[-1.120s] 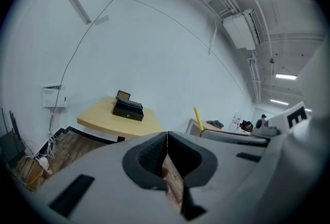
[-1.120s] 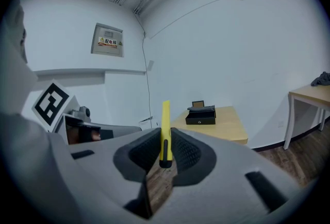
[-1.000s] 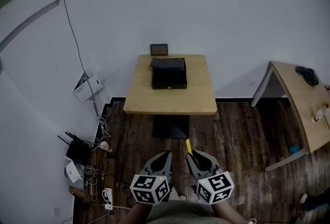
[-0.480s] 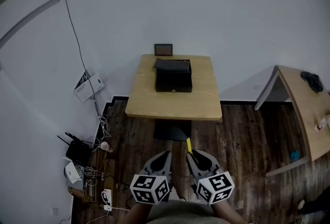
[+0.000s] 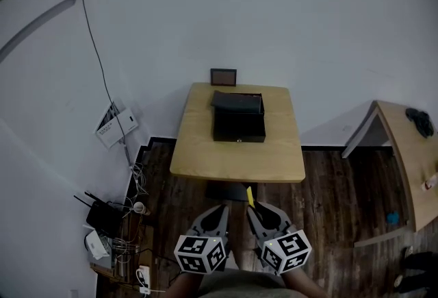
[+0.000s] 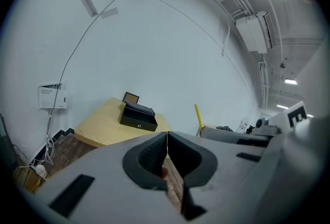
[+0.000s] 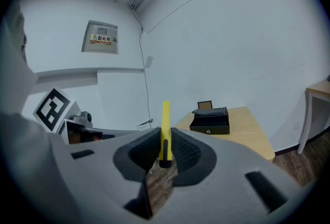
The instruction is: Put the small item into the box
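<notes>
Right hand-held gripper [image 7: 166, 130] clenched on slim yellow item [image 7: 165, 115] standing upright between ribbed dark pads [image 7: 187, 154], left hand-held gripper [image 5: 220, 207] just beside, jaws pressed together, black rectangular box [image 5: 238, 122] well ahead on pale wooden desk [image 5: 205, 156], dark plank floor [image 5: 321, 194] between

Wooden table [image 5: 205, 159]: black box [image 5: 238, 127], small frame [image 5: 223, 77] behind

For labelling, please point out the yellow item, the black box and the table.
yellow item [image 7: 165, 117]: right gripper view, its upper shaft.
black box [image 5: 239, 127]: head view, its top.
table [image 5: 205, 159]: head view, bare front part.
</notes>
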The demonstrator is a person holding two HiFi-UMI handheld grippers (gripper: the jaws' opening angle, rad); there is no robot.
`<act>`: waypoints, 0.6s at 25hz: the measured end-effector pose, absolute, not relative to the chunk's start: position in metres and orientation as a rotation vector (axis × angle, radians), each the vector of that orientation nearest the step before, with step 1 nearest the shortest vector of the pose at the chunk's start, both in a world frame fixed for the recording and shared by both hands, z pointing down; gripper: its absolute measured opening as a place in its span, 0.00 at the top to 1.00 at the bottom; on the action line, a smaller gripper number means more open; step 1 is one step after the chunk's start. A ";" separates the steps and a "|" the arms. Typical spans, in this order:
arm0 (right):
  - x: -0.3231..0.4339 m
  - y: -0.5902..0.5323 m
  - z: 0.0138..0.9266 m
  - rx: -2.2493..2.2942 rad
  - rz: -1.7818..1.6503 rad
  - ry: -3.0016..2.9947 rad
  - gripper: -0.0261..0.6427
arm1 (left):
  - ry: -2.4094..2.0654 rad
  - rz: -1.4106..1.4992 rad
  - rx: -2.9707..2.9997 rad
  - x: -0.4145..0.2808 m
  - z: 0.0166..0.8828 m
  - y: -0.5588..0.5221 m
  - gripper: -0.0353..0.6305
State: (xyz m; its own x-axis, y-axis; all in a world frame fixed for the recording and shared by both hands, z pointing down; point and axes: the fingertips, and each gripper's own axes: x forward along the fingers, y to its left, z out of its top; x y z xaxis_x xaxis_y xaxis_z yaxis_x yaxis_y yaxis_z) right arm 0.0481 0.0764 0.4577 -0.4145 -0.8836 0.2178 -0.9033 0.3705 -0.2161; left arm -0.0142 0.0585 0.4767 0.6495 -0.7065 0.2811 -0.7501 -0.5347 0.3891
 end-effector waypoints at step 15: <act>0.035 -0.044 0.435 1.770 0.435 -2.488 0.89 | -1.013 0.111 2.445 -0.023 0.458 -0.060 0.94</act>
State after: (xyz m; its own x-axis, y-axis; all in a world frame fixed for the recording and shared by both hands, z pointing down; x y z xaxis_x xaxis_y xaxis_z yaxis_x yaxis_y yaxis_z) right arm 0.0354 -0.0443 0.4350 -0.3404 -0.9169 0.2081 -0.9332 0.3023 -0.1945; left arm -0.0233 -0.0600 0.4583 0.7215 -0.6443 0.2536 -0.6839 -0.6061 0.4060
